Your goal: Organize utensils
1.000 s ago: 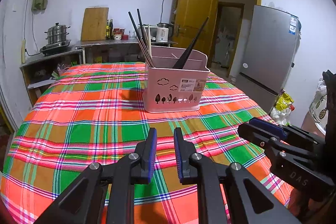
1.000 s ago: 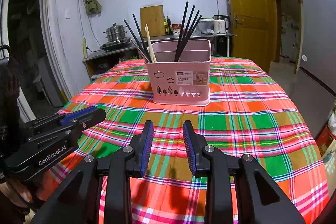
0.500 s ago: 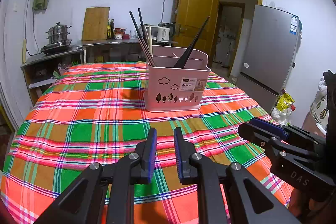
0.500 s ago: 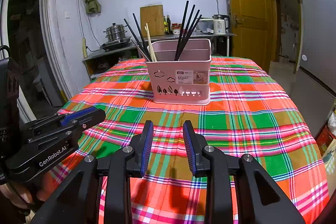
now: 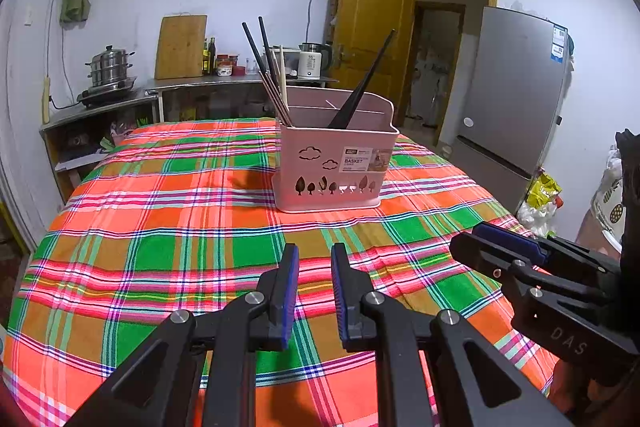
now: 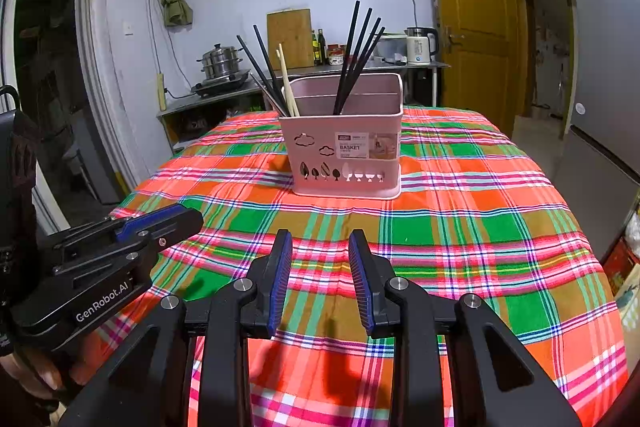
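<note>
A pink utensil basket (image 5: pixel 332 167) (image 6: pixel 344 147) stands upright on the plaid tablecloth (image 5: pixel 160 227), past both grippers. Black chopsticks (image 6: pixel 360 55) lean in its right compartment. More black chopsticks (image 6: pixel 260 67) and a pale one (image 6: pixel 286 79) lean in its left corner. My left gripper (image 5: pixel 314 251) hovers over the cloth in front of the basket, its jaws a narrow gap apart with nothing between them. My right gripper (image 6: pixel 320 239) hovers beside it, open wider and empty. Each gripper appears in the other's view: the right gripper (image 5: pixel 480 239), the left gripper (image 6: pixel 160 223).
A counter along the back wall carries a steel pot (image 5: pixel 108 67), a cutting board (image 5: pixel 180 47), bottles and a white kettle (image 5: pixel 310 65). A grey fridge (image 5: pixel 512 95) and an open yellow door (image 5: pixel 368 27) stand to the right of the table.
</note>
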